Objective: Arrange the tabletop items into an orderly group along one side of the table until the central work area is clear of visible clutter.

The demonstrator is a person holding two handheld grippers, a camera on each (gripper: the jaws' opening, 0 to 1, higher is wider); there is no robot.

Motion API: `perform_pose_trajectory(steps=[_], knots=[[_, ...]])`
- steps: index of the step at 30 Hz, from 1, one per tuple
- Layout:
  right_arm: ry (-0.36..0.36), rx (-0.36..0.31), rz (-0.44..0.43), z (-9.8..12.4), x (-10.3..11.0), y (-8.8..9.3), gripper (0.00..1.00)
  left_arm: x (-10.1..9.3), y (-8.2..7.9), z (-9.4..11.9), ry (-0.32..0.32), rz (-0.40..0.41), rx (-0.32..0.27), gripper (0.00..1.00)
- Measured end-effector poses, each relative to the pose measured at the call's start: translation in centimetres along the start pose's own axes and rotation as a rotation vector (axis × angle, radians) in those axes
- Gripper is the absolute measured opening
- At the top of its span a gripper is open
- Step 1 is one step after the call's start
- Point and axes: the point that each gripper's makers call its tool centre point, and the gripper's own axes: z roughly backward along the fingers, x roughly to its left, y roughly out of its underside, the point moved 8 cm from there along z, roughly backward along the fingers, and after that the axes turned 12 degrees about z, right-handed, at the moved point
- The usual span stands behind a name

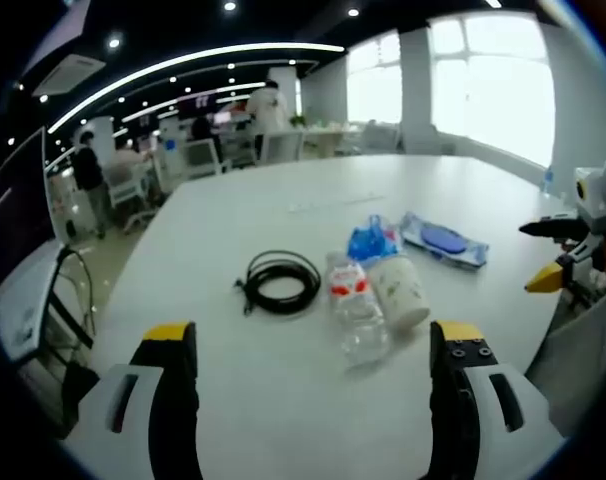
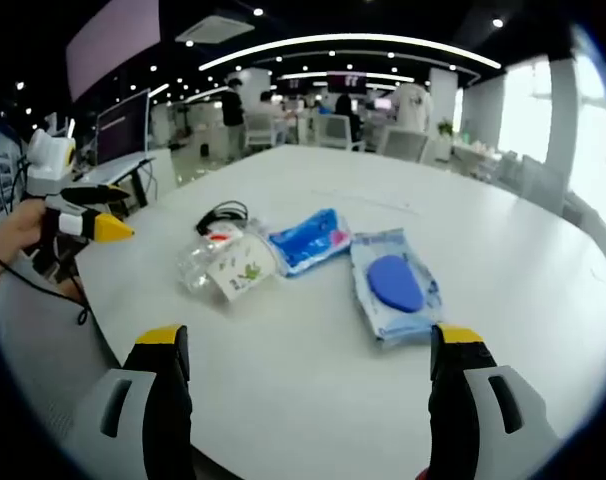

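White bench (image 1: 233, 380), items bunched mid-surface. Going left to right in the left gripper view: black cable (image 1: 281, 281) coiled flat, clear bottle (image 1: 355, 310) lying on its side with long axis running toward the camera, paper cup (image 1: 400, 292) tipped over touching it, blue bag (image 1: 371, 241) behind, wipes pack (image 1: 444, 240) farthest right. Left gripper (image 1: 316, 350) hovering short of the bottle and cup, jaws wide apart, holding nothing, touching nothing. Right gripper (image 2: 311, 355) likewise spread wide and empty, facing the wipes pack (image 2: 394, 284) just ahead; cup (image 2: 235, 270) and blue bag (image 2: 308, 239) off to its left. Probably nearer for the left: cable and bottle; for the right: the pack.
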Motion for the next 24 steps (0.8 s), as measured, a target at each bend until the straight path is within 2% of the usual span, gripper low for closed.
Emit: perform_pose_trajectory(steps=[24], knots=[[-0.009,0.019,0.005,-0.06,0.07,0.26,1.00,0.21,0.08,0.09,-0.015,-0.001,0.005,0.93]])
